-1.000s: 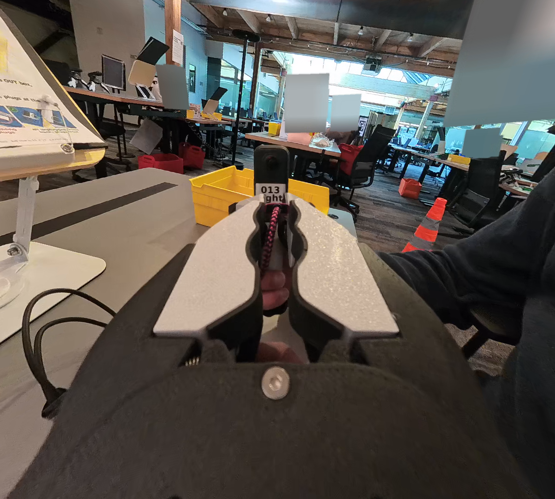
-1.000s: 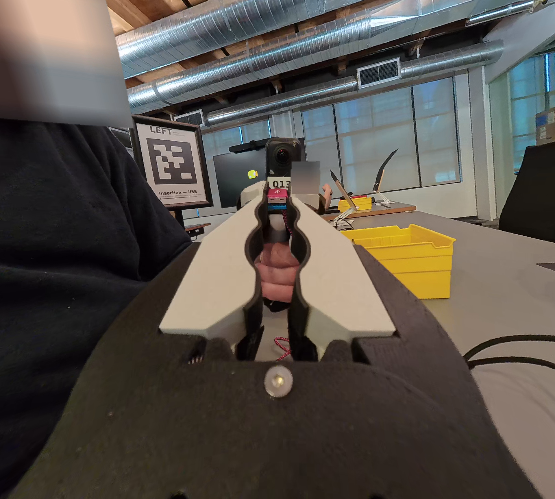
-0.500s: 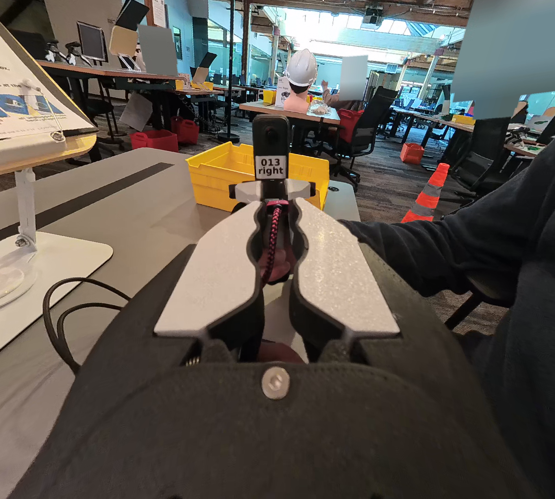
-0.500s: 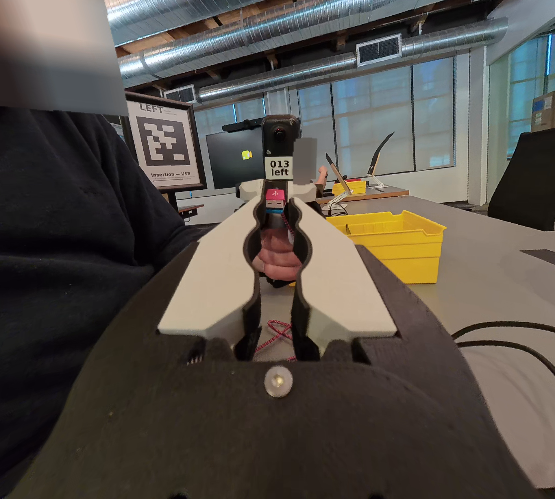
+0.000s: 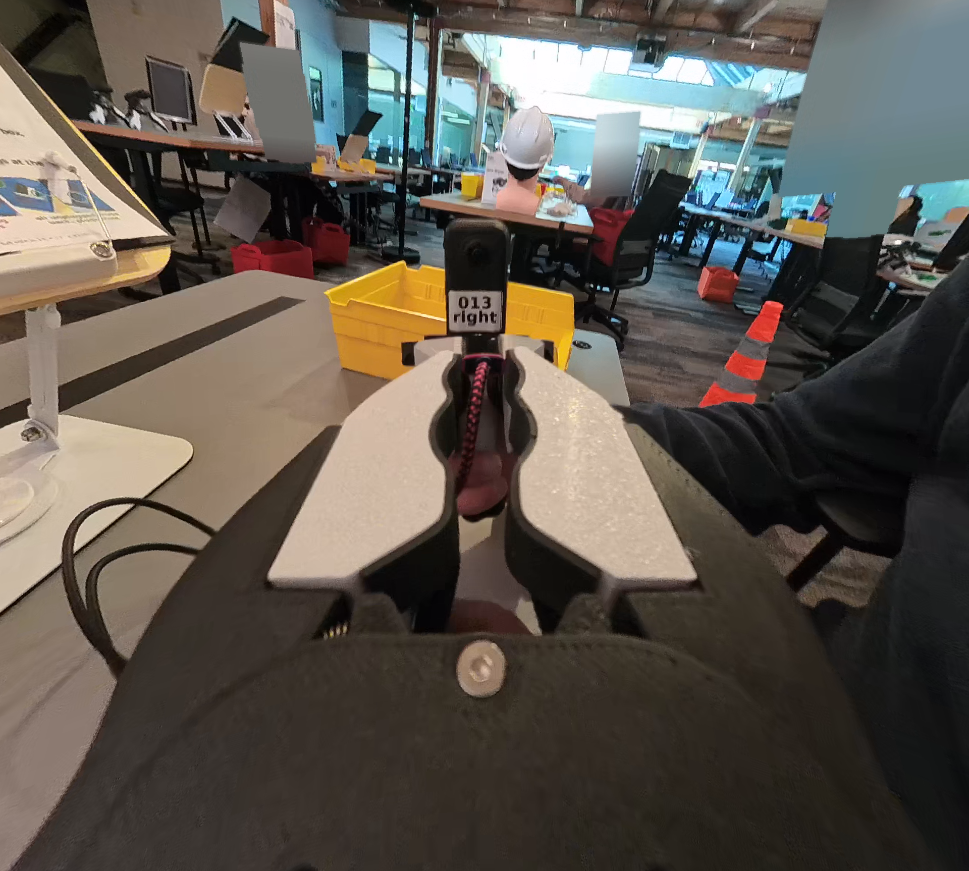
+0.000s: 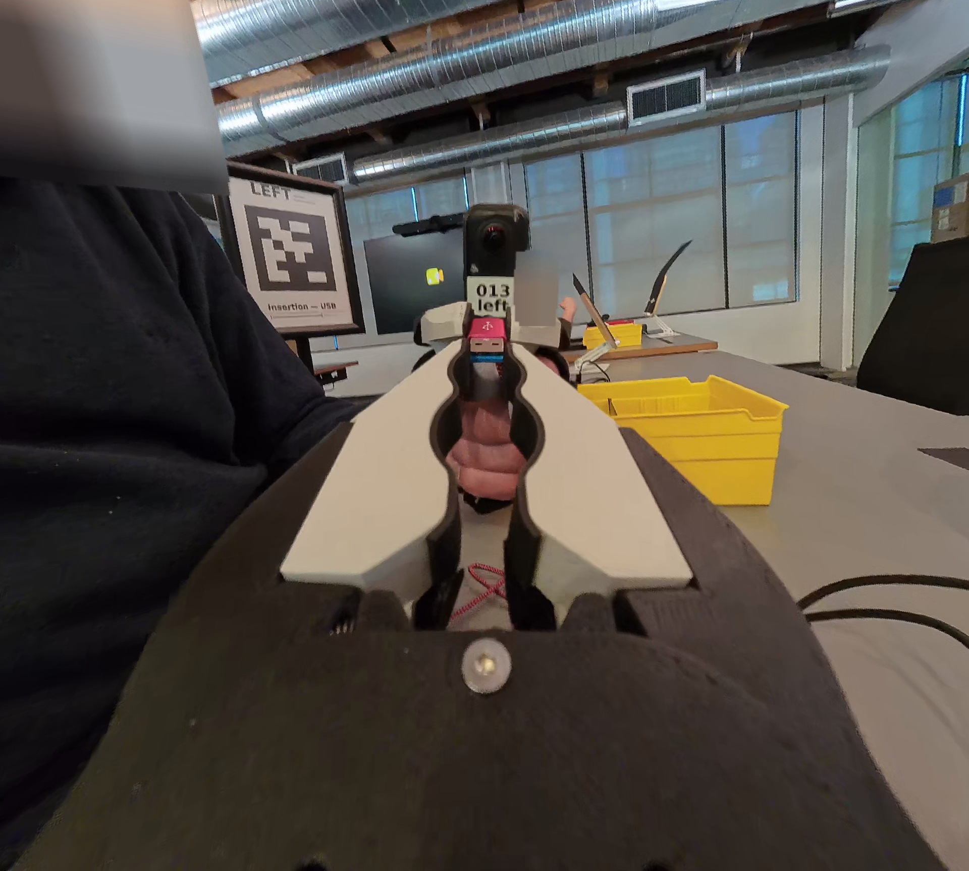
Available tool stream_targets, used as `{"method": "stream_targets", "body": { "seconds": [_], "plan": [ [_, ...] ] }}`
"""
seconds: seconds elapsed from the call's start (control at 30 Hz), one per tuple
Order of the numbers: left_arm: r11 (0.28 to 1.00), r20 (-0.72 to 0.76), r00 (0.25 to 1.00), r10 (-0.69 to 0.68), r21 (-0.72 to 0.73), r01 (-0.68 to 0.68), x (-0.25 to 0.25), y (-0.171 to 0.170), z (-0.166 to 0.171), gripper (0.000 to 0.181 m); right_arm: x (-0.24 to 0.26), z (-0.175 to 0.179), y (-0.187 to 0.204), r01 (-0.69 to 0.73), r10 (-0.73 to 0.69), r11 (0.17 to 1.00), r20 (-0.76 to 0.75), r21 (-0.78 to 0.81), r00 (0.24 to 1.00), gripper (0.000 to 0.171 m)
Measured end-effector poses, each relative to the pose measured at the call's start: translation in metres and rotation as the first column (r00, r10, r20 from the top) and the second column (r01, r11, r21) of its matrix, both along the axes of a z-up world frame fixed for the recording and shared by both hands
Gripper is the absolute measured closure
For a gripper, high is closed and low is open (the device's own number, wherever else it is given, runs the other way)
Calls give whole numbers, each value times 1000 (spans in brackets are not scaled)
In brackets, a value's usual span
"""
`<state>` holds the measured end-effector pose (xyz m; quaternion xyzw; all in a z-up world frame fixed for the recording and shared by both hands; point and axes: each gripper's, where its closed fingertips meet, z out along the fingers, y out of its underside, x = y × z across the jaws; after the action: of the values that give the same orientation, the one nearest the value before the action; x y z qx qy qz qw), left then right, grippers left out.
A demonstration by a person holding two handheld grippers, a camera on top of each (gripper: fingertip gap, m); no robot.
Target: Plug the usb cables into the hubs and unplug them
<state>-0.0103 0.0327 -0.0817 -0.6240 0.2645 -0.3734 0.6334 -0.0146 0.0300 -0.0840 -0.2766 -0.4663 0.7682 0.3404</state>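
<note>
Close in, the left gripper (image 5: 481,358) has its fingers clenched on the pink-and-black braided usb cable (image 5: 472,418), which hangs down between them above the grey table (image 5: 210,374). The right gripper (image 6: 486,358) meets it tip to tip. The cable's pink plug (image 6: 488,332) sits right at its nearly closed fingertips, metal end towards that gripper's camera, but I cannot tell whether they grip it. Black cables (image 5: 89,573) loop on the table. Farther back stands a yellow bin (image 5: 388,316), and beyond it an orange cone (image 5: 744,363).
</note>
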Motion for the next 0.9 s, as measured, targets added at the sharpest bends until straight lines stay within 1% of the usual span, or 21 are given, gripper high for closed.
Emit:
{"method": "stream_targets", "body": {
  "seconds": [0.07, 0.3, 0.5, 0.7, 0.9],
  "plan": [
    [1000, 49, 999, 7, 10, -8, 2, 1, 5, 166, 2, 4, 1, -10, 9, 999, -27, -34, 1000, 162],
    [999, 64, 998, 20, 34, -22, 4, 2, 8, 165, 4, 6, 2, -25, 21, 997, -50, -77, 999, 161],
    [999, 62, 998, 13, 30, -15, 4, 0, 8, 166, 4, 5, 0, -23, 20, 998, -53, -62, 998, 162],
    [1000, 23, 1000, -4, 10, 4, 4, 0, 6, 166, 4, 3, -1, -2, 2, 1000, -39, -18, 999, 162],
    [1000, 0, 1000, -9, 12, 9, 3, -1, 5, 166, 3, 2, -1, -7, 7, 1000, -32, -14, 999, 161]
  ]
}}
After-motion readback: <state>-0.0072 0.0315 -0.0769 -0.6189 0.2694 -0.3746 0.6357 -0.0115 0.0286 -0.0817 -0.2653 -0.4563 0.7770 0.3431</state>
